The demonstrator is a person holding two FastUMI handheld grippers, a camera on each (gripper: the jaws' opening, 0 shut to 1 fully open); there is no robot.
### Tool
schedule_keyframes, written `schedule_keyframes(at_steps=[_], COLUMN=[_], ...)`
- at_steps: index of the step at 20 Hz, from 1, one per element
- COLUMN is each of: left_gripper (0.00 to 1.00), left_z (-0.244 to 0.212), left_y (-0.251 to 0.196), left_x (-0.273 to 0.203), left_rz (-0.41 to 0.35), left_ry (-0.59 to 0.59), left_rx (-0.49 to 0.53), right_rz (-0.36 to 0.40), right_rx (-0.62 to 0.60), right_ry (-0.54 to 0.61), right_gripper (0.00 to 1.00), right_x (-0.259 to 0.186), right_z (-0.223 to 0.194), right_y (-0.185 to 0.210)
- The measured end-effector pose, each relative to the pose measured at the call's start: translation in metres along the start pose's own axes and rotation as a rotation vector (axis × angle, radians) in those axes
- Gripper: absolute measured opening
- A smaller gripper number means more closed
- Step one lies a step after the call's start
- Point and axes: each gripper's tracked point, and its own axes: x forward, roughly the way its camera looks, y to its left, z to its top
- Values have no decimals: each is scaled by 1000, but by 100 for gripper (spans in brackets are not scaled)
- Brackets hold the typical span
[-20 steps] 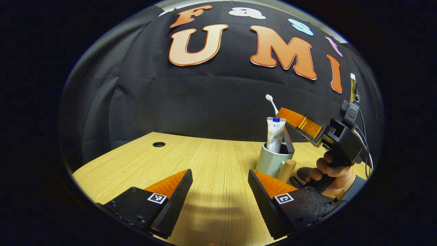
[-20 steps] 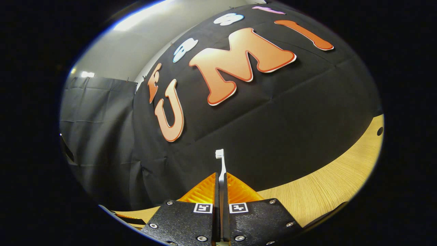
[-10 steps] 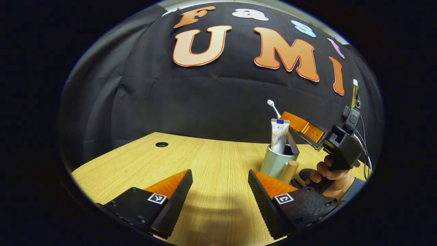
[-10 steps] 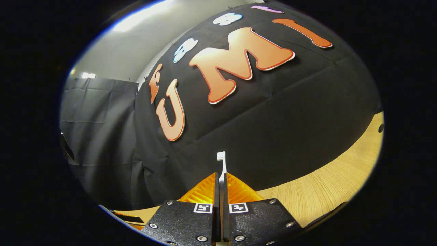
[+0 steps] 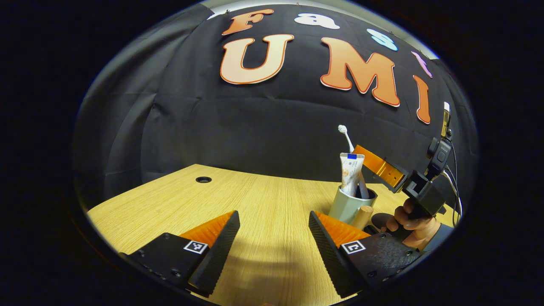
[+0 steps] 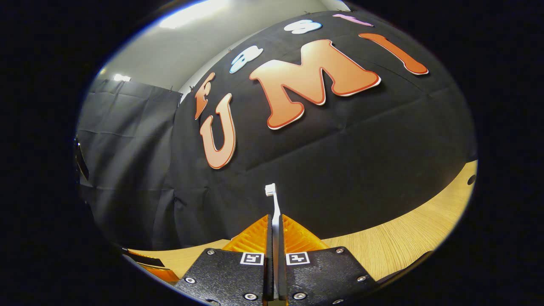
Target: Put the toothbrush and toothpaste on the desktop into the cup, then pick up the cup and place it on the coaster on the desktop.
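Light wooden table [image 5: 263, 199]: pale green cup [image 5: 346, 208] near right edge, white toothpaste tube [image 5: 351, 173] inside. Right tongs [image 6: 275, 238] clamp white toothbrush [image 6: 274, 212], lowered slightly, handle entering cup; release next. Left tongs [image 5: 274, 229] wide, empty.

The lower handle of the toothbrush [image 5: 345, 137] was hidden behind the toothpaste tube [image 5: 351, 174] and inside the cup [image 5: 347, 207], whose base sat behind the left gripper [image 5: 274, 231]. The print on the tube was too small to read. The hand [image 5: 413, 217] was cut off at the wrist (lower right edge).
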Motion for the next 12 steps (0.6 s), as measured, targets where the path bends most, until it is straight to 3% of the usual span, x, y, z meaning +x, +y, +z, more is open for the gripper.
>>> schedule_keyframes(at_steps=[3,6,10,11,12], left_gripper=[98,98,98,98,98], left_z=[-2,1,28,40,51], left_y=[0,-6,-31,-39,-50], left_x=[2,1,-18,-22,-25], left_rz=[-1,-10,-52,-62,-77], left_ry=[10,14,-4,-12,-13], left_rx=[-1,2,32,52,76], right_rz=[11,33,72,77,81], right_rx=[-5,-85,-161,-165,-172], right_ry=[36,108,130,143,160], right_gripper=[4,7,19,17,34], right_x=[-4,-20,-46,-53,-59], right_z=[-10,-14,12,18,23], right_y=[1,5,8,8,8])
